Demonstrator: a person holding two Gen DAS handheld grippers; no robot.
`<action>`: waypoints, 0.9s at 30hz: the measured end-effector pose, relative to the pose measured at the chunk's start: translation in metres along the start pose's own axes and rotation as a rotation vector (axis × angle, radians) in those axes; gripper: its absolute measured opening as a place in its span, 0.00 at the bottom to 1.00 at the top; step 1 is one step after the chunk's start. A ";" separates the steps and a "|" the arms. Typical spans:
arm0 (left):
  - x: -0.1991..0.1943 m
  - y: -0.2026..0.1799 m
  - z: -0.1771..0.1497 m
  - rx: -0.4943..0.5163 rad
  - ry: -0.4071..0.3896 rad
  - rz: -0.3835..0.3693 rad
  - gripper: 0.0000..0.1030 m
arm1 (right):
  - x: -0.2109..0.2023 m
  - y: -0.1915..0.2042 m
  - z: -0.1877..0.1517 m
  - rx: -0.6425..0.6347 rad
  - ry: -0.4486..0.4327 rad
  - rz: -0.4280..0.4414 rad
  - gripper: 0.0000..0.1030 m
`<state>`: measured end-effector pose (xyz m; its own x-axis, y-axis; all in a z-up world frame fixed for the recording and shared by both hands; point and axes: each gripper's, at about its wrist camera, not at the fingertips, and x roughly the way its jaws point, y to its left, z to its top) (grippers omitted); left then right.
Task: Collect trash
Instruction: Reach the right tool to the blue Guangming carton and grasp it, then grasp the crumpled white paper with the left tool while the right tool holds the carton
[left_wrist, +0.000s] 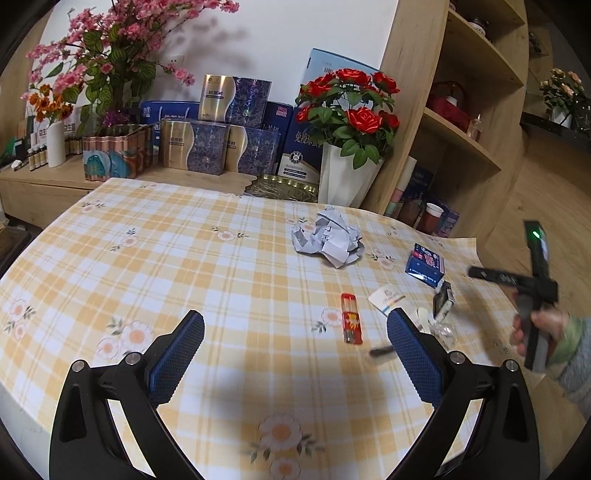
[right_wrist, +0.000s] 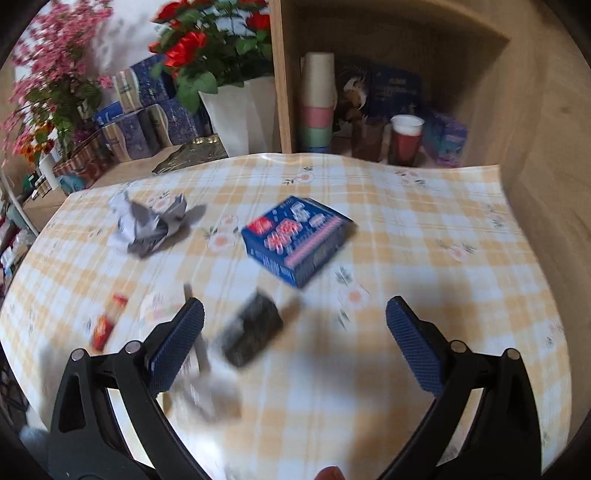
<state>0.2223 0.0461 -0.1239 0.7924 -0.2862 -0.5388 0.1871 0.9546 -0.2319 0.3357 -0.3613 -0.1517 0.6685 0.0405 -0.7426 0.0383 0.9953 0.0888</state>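
Crumpled paper (left_wrist: 327, 236) is lying toward the far side of the checked tablecloth (left_wrist: 184, 258), with a red lighter (left_wrist: 351, 323), a blue box (left_wrist: 424, 264) and a black packet (right_wrist: 251, 338) lying nearer. Both the left gripper (left_wrist: 295, 354) and right gripper (right_wrist: 295, 350) are hovering wide apart, holding nothing.
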 end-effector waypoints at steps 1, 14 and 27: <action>0.005 -0.001 0.003 0.001 0.000 -0.003 0.94 | 0.007 0.000 0.007 0.013 0.016 0.003 0.94; 0.055 -0.004 0.020 -0.013 0.027 -0.035 0.94 | 0.125 0.001 0.080 0.302 0.249 -0.207 0.94; 0.148 -0.027 0.055 -0.065 0.126 -0.124 0.94 | 0.129 -0.006 0.074 0.274 0.286 -0.090 0.82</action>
<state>0.3664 -0.0178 -0.1525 0.6861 -0.4130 -0.5989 0.2375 0.9053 -0.3522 0.4765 -0.3683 -0.1989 0.4210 0.0155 -0.9069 0.3095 0.9374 0.1597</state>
